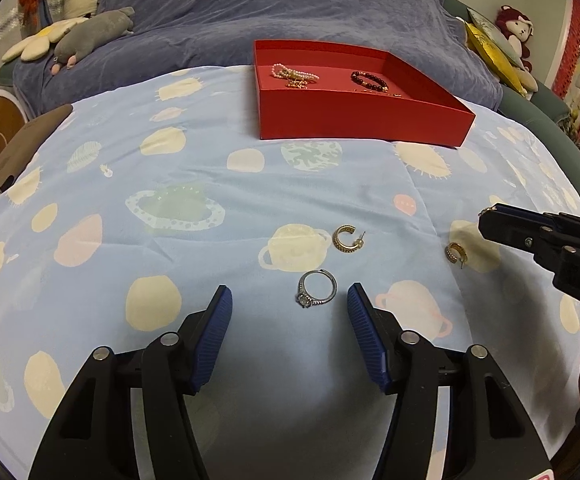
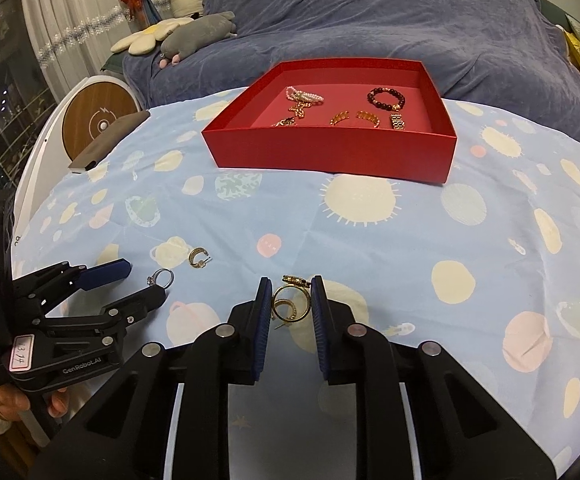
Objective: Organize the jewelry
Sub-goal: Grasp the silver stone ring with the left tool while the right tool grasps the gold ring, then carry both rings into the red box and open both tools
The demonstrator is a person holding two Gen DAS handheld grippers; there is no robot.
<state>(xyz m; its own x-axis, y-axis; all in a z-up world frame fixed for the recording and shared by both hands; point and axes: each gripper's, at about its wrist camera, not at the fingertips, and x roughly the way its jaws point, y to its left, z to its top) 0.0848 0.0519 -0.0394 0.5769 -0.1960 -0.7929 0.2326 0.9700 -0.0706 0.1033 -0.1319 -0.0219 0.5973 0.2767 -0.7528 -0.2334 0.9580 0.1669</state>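
My left gripper (image 1: 290, 298) is open, low over the cloth, with a silver stone ring (image 1: 316, 294) lying between its fingertips; both also show in the right wrist view (image 2: 145, 278), ring (image 2: 161, 278). My right gripper (image 2: 290, 286) is shut on a gold ring (image 2: 290, 302) with a decorated top, held above the cloth; it also shows in the left wrist view (image 1: 486, 216). A gold hoop earring (image 1: 346, 239) lies ahead of the silver ring. A second gold hoop earring (image 1: 456, 253) lies under the right gripper. The red tray (image 2: 330, 152) holds a pearl bracelet (image 2: 304, 95), a dark bead bracelet (image 2: 386, 98) and several gold pieces.
The blue planet-print cloth (image 2: 370, 240) covers the table. A brown phone-like slab (image 2: 107, 140) lies at its left edge. A round wood-faced device (image 2: 97, 120) stands beyond it. A bed with a purple blanket (image 2: 370, 20) and plush toys (image 2: 193, 38) is behind.
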